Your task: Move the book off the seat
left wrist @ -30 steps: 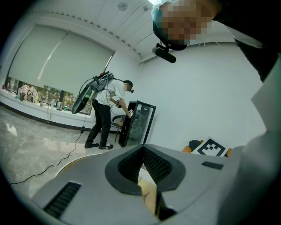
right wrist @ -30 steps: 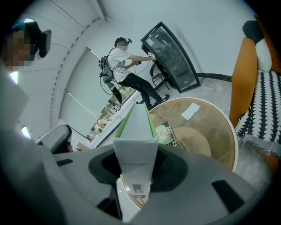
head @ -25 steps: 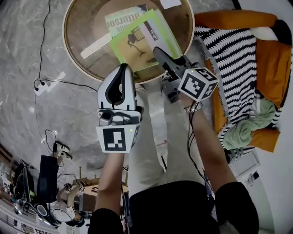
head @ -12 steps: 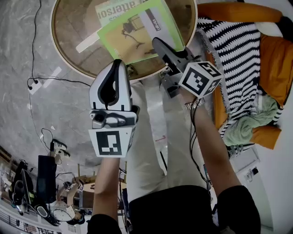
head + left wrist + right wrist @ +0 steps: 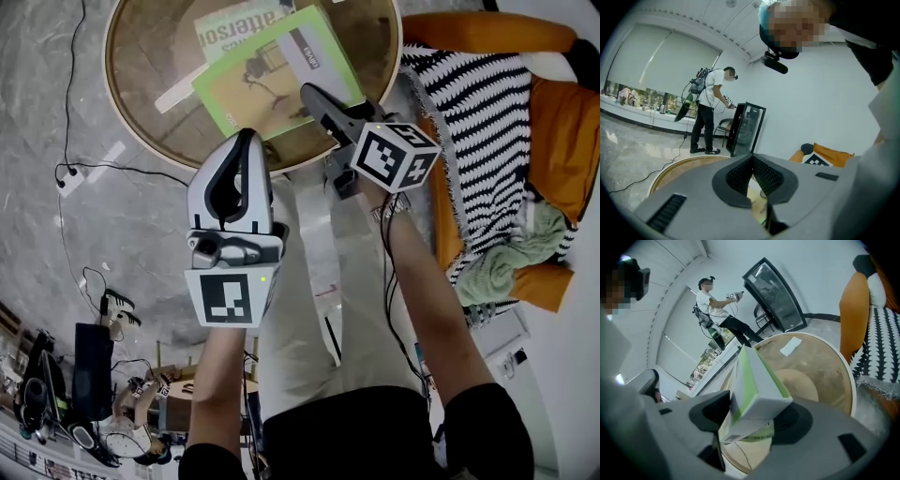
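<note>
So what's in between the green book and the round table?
A magazine with green lettering lies under the green book on the round table; the head view shows it.

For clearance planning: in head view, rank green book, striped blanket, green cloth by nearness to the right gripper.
1. green book, between the jaws of the right gripper, just opening.
2. striped blanket, at right.
3. green cloth, lower right.

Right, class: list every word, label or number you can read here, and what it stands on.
"atterso", as far as it reads, upside down and cut off: on the booklet under the green book.
Green book's white strip: print too small to read.
Marker cubes: black-and-white squares only, no letters.
</note>
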The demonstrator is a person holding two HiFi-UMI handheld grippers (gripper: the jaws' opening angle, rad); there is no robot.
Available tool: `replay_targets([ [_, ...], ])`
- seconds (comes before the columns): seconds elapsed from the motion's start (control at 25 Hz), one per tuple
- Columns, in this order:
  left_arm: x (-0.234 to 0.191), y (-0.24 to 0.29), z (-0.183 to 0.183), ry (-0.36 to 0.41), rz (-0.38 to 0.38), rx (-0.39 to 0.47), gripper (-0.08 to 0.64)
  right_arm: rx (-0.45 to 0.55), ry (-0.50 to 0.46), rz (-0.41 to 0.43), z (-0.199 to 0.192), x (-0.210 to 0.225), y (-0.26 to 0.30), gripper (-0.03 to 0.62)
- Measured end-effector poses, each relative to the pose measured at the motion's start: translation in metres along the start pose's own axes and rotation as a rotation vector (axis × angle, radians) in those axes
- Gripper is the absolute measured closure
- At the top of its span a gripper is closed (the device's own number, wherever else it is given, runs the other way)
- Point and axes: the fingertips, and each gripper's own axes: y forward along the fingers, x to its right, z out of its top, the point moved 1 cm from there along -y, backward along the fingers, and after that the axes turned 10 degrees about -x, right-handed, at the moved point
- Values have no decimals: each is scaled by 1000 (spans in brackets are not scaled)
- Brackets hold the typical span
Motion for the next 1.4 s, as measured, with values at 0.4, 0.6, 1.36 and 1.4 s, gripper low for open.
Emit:
replay_targets([
  [0.4, -2, 0, -8, -4, 1, -14, 549, -16, 118, 15, -16, 26, 15, 301],
  [0.6, -2, 0, -16, 0, -9, -27, 549, -18, 174, 18, -26, 39, 22, 282],
  [1.36, -9, -4, -26, -6, -2, -30, 549, -45, 226, -137, -42, 69, 30, 207],
  [1.4, -9, -4, -26, -7, -1, -31, 549, -48, 205, -151, -41, 68, 30, 207],
])
